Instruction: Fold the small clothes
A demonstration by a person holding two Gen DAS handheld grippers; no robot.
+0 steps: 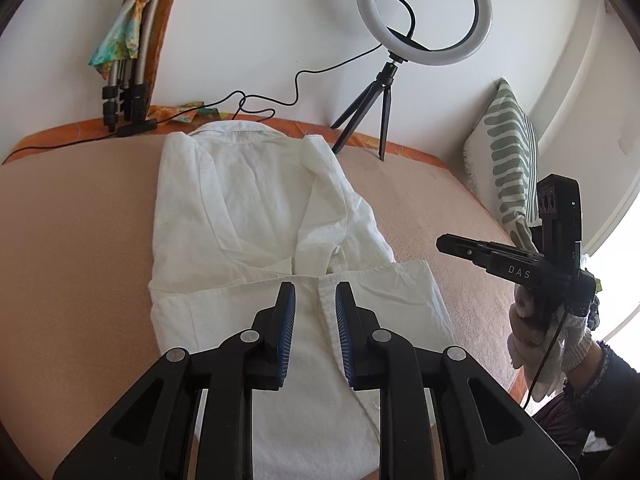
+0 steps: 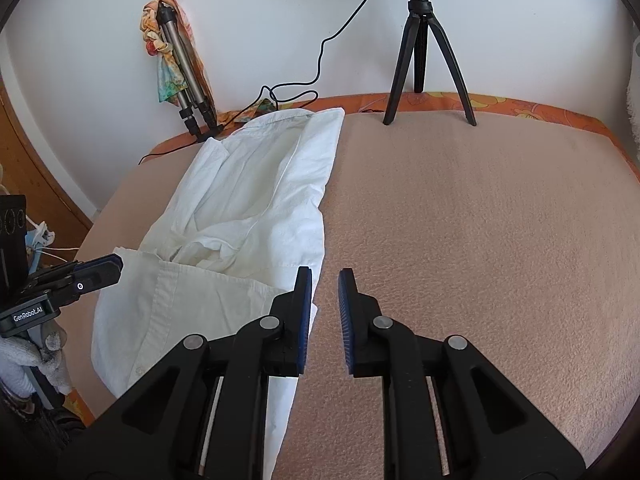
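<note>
On the bed [image 2: 460, 208], covered by a peach blanket, lies 1 white shirt [image 1: 256, 216], collar toward the wall. Both sleeves are folded in across the body, and the bottom hem is turned up partway; I judge the fold about half done, with the final doubling and smoothing left. My left tongs [image 1: 315, 312] hover above the turned-up hem, parted, holding nothing. My right tongs [image 2: 325, 304] hang just beside the shirt's edge, also parted and empty. Behind stand 1 ring light [image 1: 424, 12] and 1 folded tripod [image 2: 180, 68].
</note>
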